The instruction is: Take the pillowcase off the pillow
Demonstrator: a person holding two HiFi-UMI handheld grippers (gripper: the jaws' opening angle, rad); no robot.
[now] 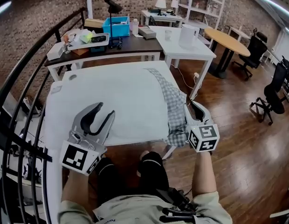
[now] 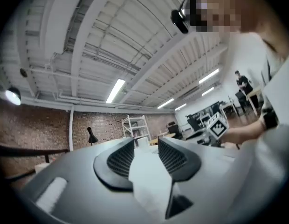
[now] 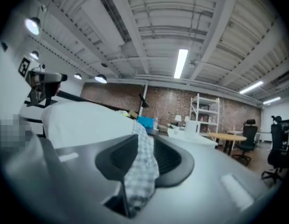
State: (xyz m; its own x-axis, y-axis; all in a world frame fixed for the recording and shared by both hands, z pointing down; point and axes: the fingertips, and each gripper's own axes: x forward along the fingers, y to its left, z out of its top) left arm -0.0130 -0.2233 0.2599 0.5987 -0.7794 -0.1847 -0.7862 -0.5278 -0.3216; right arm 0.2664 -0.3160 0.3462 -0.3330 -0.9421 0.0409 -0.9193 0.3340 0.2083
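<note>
Head view showed a large white pillow (image 1: 121,97) lying flat on a white table (image 1: 58,85), with the checked pillowcase (image 1: 175,106) bunched along the pillow's right edge and hanging over the table's right near corner. The person sat at the near side, knees (image 1: 151,164) under the table edge, one gripper in each hand. The left gripper (image 1: 103,110) was at the pillow's near left part, its marker cube (image 1: 80,157) toward the person. In the left gripper view its jaws stood partly apart, and a fold of the white pillow fabric (image 2: 147,171) lay between them with both ribbed pads (image 2: 121,158) uncovered, so the cloth sat loose rather than pinched. The right gripper (image 1: 193,107) was at the near right corner, right against the bunched pillowcase. In the right gripper view its jaws were likewise partly apart. A strip of the checked pillowcase (image 3: 142,167) ran between them and slumped over the right jaw, while the far part of the right pad showed bare. That view also showed the pillow (image 3: 84,122) as a white mass to the left. Beyond the table stood a dark desk with a blue bin (image 1: 119,26), a round wooden table (image 1: 227,40) and office chairs (image 1: 275,92) on the wooden floor.
</note>
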